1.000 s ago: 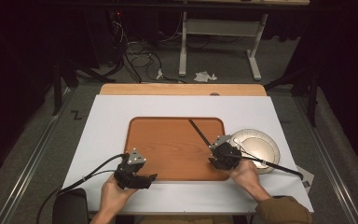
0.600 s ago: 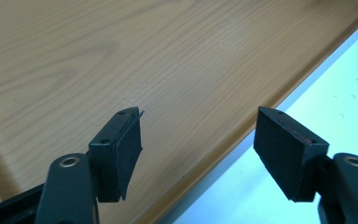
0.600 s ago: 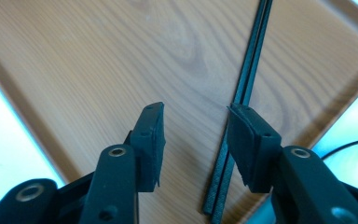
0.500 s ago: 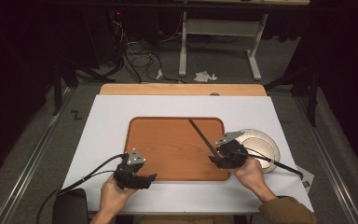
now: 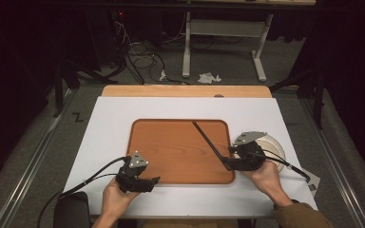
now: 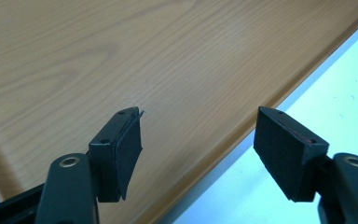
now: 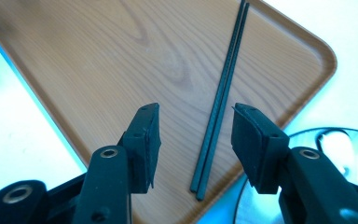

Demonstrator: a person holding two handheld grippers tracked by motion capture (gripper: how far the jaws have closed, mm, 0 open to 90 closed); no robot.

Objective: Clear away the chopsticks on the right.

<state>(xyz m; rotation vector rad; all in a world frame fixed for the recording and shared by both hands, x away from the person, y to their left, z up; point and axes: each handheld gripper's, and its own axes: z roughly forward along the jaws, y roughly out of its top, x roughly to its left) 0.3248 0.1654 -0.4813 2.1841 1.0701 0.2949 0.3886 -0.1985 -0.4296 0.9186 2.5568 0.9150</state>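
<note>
Two black chopsticks (image 7: pixel 220 100) lying between just-opened right hand-held gripper (image 7: pixel 195 140) jaws, untouched: light, stiff, slippery; pinch both mid-length. Left hand-held gripper (image 6: pixel 198 149) wide, empty.

Bright, even overhead light across the white surface (image 5: pixel 123 118) in the high view, barely a shadow near its edges. Beyond those edges, deep darkness all round, floor cables only faintly lit. Slightly soft and grainy overall, with a mild bend in straight lines toward the frame corners. In the left gripper view, crisp black pads (image 6: pixel 286 154), wood grain of the tray (image 6: pixel 121 56) sharp close by and softening farther off, white surface (image 6: pixel 335 107) blown out with a cold bluish cast. In the right gripper view, same bluish overexposure along the tray (image 7: pixel 74 60) edges, hazy glare on the plate (image 7: pixel 345 149), chopsticks (image 7: pixel 221 98) sharp, faint shadow beneath them.
</note>
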